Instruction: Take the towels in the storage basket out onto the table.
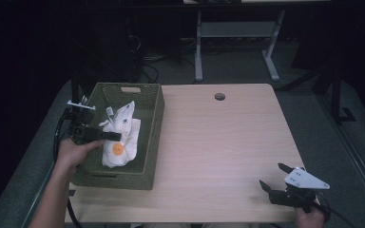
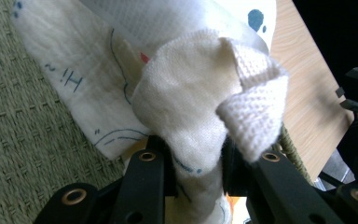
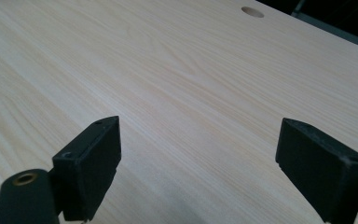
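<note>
Inside the green basket [image 1: 153,118], at about nine o'clock on the table [image 1: 228,142], the left gripper [image 1: 115,137] is clamped on a bunched white cloth [image 1: 120,137], whose long axis runs from six up toward twelve. The right gripper [image 1: 273,176], jaws spread with nothing between them, hovers well apart at five o'clock, so the left hand [image 1: 73,153] is nearer.

Lab or office, desk [image 1: 228,137] with cable hole [image 1: 219,96], floor cables [image 1: 147,66]

Black tool [image 1: 276,176] with grey 3-cornered plate, brass-ringed screw holes, black cable
</note>
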{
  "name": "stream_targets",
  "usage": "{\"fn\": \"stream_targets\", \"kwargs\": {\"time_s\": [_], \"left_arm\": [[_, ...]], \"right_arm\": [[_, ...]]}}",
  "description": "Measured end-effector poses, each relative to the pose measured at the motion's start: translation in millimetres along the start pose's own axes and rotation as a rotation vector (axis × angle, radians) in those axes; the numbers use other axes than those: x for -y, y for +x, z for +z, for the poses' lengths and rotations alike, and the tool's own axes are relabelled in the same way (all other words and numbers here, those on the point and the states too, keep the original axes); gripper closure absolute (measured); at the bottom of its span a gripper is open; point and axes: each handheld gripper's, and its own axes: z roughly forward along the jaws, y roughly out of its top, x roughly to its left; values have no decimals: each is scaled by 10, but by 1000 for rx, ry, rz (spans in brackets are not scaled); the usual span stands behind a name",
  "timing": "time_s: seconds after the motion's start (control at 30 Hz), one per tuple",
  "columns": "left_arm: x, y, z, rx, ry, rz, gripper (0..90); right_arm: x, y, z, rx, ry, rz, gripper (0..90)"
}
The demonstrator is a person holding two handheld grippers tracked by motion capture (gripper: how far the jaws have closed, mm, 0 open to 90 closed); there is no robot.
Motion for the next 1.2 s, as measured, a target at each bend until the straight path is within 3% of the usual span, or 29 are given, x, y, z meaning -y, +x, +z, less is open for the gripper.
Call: {"fn": "stream_targets", "kwargs": {"time_s": [0.27, 0.77, 0.93, 1.2], "left_arm": [[-27, -12, -77, 0, -25, -3, 736], [-55, -45, -202, 93, -81, -23, 736], [-129, -136, -249, 150, -109, -1, 736], [-225, -268, -250, 161, -114, 22, 736]], "right_arm": [[13, -15, -10, 6, -8, 9, 137], [-4, 30, 0, 0, -1, -13, 137], [-18, 48, -13, 0, -10, -13, 137], [-39, 60, 7, -19, -7, -34, 137]]}}
